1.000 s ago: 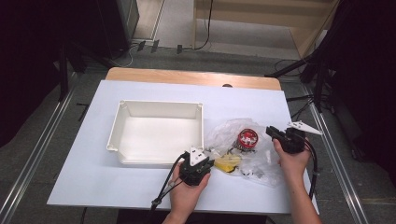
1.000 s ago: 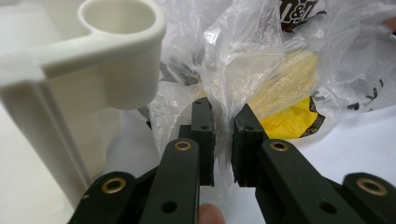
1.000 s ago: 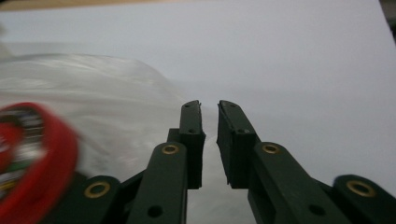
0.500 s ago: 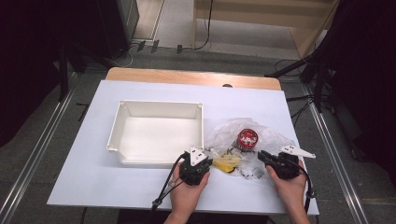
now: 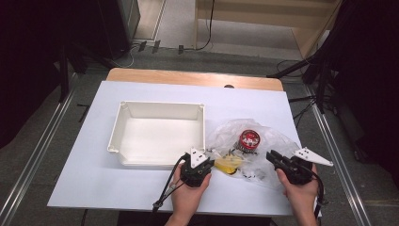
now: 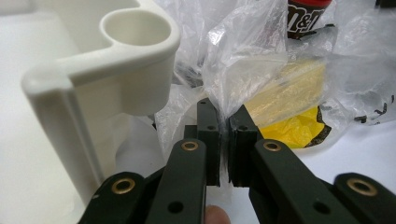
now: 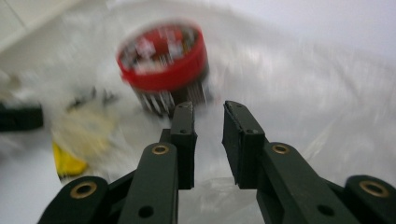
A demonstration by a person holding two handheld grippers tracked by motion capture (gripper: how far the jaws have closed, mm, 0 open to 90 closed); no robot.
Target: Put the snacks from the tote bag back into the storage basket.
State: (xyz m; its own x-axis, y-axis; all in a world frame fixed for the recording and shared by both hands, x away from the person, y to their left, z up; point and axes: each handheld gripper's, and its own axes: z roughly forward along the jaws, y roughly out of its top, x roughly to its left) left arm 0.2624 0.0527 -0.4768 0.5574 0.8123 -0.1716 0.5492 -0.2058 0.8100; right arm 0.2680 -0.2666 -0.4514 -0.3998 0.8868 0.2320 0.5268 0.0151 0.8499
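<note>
Tongs on the right (image 5: 274, 157) have come down from above the worktop's right edge to the crinkled clear plastic bag (image 5: 263, 136), jaws narrowly apart, empty. Left tongs (image 6: 223, 122) stay pinched on its film beside the white rectangular plastic tray (image 5: 160, 110), so opening looks near.

The left gripper view shows white lettering "M&M" on the dark band of the red-lidded tub (image 6: 309, 16) at the top edge, cut off by the frame. Black printed marks on the clear plastic bag (image 6: 369, 100) are not legible. The tub's lid print is blurred in the right gripper view.
</note>
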